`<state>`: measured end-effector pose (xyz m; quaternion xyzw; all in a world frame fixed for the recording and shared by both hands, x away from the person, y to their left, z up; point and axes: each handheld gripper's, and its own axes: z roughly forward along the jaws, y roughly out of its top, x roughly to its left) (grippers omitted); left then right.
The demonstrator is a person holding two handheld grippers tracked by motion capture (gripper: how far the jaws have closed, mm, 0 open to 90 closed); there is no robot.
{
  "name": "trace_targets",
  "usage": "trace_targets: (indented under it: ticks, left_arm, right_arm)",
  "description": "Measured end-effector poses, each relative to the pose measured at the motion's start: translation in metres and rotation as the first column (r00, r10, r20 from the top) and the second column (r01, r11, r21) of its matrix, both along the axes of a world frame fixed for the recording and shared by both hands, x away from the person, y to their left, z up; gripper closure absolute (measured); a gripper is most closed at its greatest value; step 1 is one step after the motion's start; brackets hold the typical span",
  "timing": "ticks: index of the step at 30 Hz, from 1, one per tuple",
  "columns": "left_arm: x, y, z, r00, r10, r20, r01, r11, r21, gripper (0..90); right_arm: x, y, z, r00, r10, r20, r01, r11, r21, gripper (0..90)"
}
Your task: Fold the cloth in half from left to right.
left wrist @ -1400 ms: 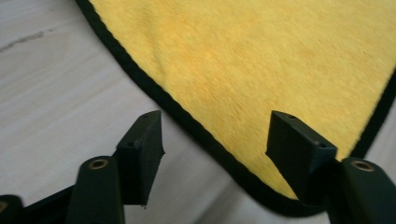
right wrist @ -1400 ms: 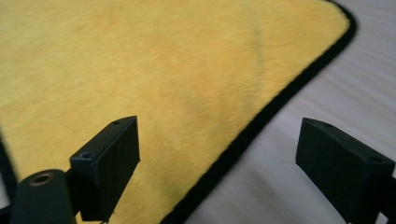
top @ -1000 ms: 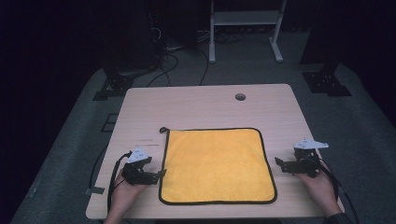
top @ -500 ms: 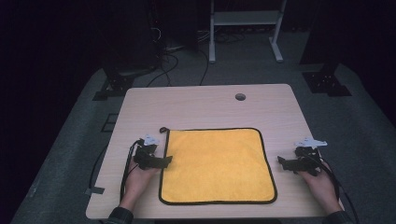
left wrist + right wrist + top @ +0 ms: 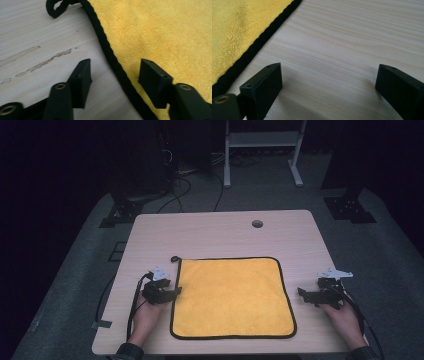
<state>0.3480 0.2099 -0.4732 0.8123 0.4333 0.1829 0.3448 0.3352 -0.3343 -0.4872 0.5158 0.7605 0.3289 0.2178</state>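
Cloth work is at the approach stage: a square yellow microfibre cloth with black corded edging (image 5: 232,297) lies flat on the pale wooden tabletop (image 5: 215,232), toward the person's side, with its small black hanging loop (image 5: 174,259) at the far left corner. In the high view the left claw (image 5: 172,292) sits right at the cloth's left edge, and the left gripper view shows its jaws spread wide and straddling the black edging (image 5: 113,63), one jaw over bare wood and the other over the yellow pile, with nothing pinched between them. The right claw (image 5: 303,295) rests on bare wood just beside the cloth's right edge, jaws also wide apart and empty; the right gripper view puts the edging off to its left, outside the jaws. I judge that the left side is lined up for a pinch on the border, so the next move calls for lowering and closing there, while the right claw needs to slide inward until the edging lies between its jaws before it can take hold for a fold or lift.
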Motion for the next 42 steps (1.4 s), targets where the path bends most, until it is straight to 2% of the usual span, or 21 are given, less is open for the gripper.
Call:
trace_targets:
  ticks: [4,8,12,15,18,22,29,31,35,42]
  left_arm:
    - [-0.003,-0.003,0.001,0.9999,-0.016,0.002,0.016,0.9999,-0.003,58.2]
    - [-0.004,-0.004,0.002,0.9998,-0.017,-0.014,0.017,0.9998,-0.012,71.2]
    - [-0.003,-0.005,0.001,0.9995,-0.020,-0.023,0.019,0.9992,-0.035,83.4]
    - [-0.002,-0.005,0.002,0.9992,-0.026,-0.029,0.025,0.9991,-0.033,84.7]
    - [0.000,-0.002,0.001,0.9987,-0.028,-0.042,0.026,0.9980,-0.057,85.3]
    - [0.002,0.004,0.002,0.9982,-0.028,-0.053,0.024,0.9977,-0.063,85.4]
    - [0.004,0.018,0.005,0.9991,0.006,-0.041,-0.007,0.9995,-0.031,85.4]
    - [0.005,0.023,0.007,0.9992,0.005,-0.040,-0.008,0.9977,-0.067,85.4]
    - [0.004,0.024,0.010,0.9995,0.004,-0.031,-0.008,0.9935,-0.114,85.4]
    - [0.004,0.021,0.019,0.9994,-0.036,-0.001,0.035,0.9835,-0.178,85.2]
  right_arm:
    - [0.000,0.000,0.000,1.0000,0.001,-0.001,-0.001,1.000,0.001,6.3]
    - [0.000,0.000,0.000,1.0000,0.000,-0.001,0.000,1.000,0.001,6.3]
    - [0.000,0.000,0.000,1.0000,-0.001,-0.003,0.001,1.000,0.002,6.3]
    - [0.000,0.000,0.000,1.0000,0.000,-0.003,0.000,1.000,0.002,6.3]
    - [0.000,0.000,0.000,1.0000,0.002,-0.003,-0.002,1.000,0.002,6.3]
    - [0.000,0.000,0.000,0.9999,0.017,-0.002,-0.017,1.000,0.004,6.3]
    - [0.000,0.001,0.000,0.9996,0.027,-0.002,-0.027,1.000,0.004,6.3]
    - [0.000,0.001,0.000,0.9996,0.027,-0.002,-0.027,1.000,0.005,6.3]
    - [0.000,0.001,0.000,0.9996,0.028,-0.002,-0.028,1.000,0.005,6.3]
    - [0.000,0.001,0.000,0.9996,0.028,-0.002,-0.028,1.000,0.005,6.3]
